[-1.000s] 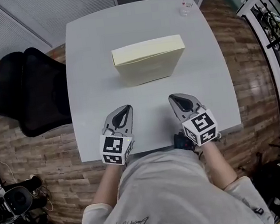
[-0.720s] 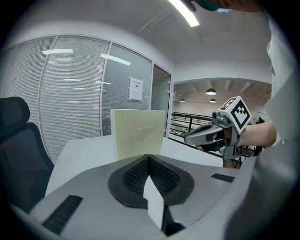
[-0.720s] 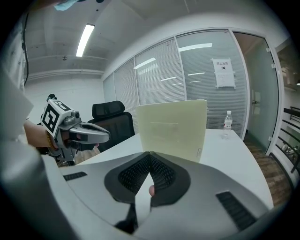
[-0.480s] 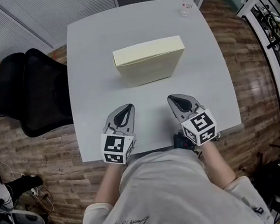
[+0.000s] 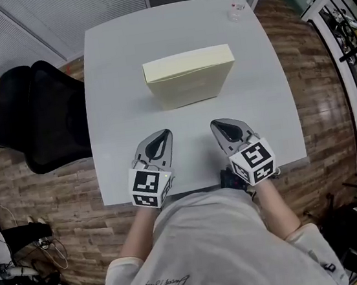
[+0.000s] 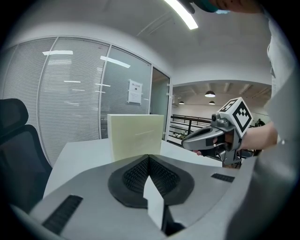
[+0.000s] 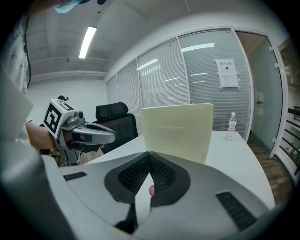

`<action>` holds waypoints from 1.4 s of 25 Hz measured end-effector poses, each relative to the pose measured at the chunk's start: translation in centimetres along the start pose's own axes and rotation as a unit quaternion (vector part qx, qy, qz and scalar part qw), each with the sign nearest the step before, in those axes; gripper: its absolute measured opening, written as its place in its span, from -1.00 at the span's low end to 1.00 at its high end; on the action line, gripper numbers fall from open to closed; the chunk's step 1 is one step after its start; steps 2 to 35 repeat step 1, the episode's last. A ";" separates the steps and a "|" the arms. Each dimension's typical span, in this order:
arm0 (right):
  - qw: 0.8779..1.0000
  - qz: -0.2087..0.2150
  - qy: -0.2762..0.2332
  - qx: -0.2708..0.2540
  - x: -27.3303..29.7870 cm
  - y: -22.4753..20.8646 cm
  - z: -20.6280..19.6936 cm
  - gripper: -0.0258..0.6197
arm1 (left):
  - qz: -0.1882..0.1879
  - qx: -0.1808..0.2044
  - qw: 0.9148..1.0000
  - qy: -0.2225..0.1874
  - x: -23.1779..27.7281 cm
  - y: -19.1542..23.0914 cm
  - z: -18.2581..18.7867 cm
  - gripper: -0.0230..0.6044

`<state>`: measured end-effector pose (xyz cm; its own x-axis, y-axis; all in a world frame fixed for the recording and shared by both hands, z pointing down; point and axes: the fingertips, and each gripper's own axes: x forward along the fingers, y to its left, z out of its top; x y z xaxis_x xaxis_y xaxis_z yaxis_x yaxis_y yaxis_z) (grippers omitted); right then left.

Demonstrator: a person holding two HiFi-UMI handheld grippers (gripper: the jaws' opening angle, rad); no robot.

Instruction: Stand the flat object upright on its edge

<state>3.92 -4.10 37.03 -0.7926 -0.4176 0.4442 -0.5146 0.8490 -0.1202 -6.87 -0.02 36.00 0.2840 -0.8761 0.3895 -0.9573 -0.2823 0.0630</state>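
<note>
Cream box (image 5: 189, 77) stood upright on its edge on the table (image 5: 116, 62), well apart from the left gripper (image 5: 162, 135) and right gripper (image 5: 218, 125), both closed on nothing near the front edge, so the wise course was probably to hold them clear and not topple it.

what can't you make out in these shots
- Back face of the cream box: hidden by the box itself, all views.
- Water bottle label: too small, head view.
- Wall notice: print too small, right gripper view.
</note>
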 end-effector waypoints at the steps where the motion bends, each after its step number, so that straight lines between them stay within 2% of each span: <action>1: 1.000 0.001 0.000 -0.001 -0.1 0.0 0.0 -0.84 | -0.001 0.001 1.000 0.000 0.0 -0.2 0.1 -0.89; 35: 1.000 0.001 0.000 -0.001 -0.1 0.0 0.0 -0.84 | -0.001 0.001 1.000 0.000 0.0 -0.2 0.1 -0.89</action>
